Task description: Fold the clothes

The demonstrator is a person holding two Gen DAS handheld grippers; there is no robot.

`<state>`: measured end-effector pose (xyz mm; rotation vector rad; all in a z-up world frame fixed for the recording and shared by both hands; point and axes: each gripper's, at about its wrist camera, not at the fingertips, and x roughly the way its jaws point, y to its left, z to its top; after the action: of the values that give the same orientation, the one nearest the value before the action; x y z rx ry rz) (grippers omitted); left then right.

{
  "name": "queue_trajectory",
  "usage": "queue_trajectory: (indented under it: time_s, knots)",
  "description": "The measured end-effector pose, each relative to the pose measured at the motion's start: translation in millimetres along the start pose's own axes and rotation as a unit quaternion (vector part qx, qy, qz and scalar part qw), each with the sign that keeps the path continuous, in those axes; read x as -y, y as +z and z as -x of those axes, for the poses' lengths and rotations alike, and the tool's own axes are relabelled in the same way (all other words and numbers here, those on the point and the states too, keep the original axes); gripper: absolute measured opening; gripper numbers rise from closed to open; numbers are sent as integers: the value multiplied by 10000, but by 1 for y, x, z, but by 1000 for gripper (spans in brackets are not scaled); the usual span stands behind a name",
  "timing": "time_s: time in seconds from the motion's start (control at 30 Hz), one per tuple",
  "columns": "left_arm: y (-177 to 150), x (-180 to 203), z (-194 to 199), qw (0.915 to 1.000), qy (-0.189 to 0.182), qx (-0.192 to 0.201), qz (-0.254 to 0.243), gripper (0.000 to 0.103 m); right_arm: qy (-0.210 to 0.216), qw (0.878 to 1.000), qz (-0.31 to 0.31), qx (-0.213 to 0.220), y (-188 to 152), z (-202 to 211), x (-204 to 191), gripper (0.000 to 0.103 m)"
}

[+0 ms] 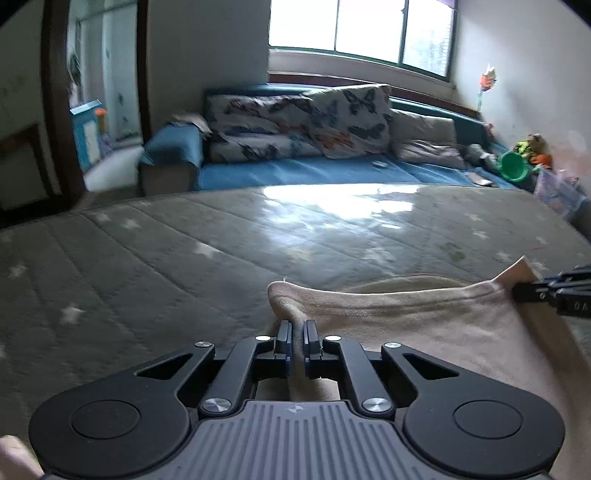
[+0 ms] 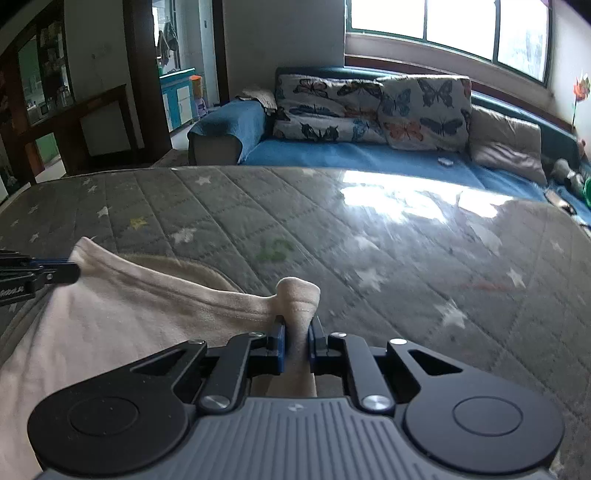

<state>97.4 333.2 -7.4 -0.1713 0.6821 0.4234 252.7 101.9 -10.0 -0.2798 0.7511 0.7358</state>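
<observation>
Pinched cream garment (image 1: pixel 424 332) at both hem corners: left gripper (image 1: pixel 295 332) fingers clamped one, right gripper (image 2: pixel 297 332) fingers other, over mattress (image 1: pixel 184 240).

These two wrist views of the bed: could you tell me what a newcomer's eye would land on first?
First, the cream garment lying at the near edge of the grey star-patterned mattress, its upper hem pinched at both corners: the left gripper is shut on one bunched corner, the right gripper on the other. Beyond the mattress, butterfly-print cushions line a blue sofa under a bright window.
</observation>
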Motion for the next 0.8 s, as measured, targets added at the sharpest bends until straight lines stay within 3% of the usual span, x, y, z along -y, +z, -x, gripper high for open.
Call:
queue_trajectory:
  time_s: [0.07,0.1,0.23,0.3,0.43,0.5,0.63,0.7,0.8]
  knots:
    - [1,-4,1,9998,198,18,91,6,13,10000,49,53,3,-2,-6,13]
    - [1,-7,3,9995,264,30,143,7,13,9999,77,64,4,-3,-9,23]
    - [0,-15,13,9998,37,-6,172,11,20,9994,292,158,6,7,-22,32]
    - [-1,-20,24,9998,-43,65,167,23,227,9987,417,167,0,22,-29,45]
    - [-7,-32,52,9995,-56,215,226,32,679,9948,748,117,-22,58,-47,46]
    - [-12,-39,67,9993,105,284,239,44,928,9916,893,62,-36,74,-58,49]
    - [-29,-53,92,9969,715,306,123,52,1405,9815,1300,-15,-70,109,-86,52]
    - [-40,-64,103,9946,983,258,220,59,1567,9768,1457,-40,-85,122,-98,57]
    - [-59,-80,118,9892,1389,199,423,61,1657,9703,1758,-123,-107,137,-116,57]
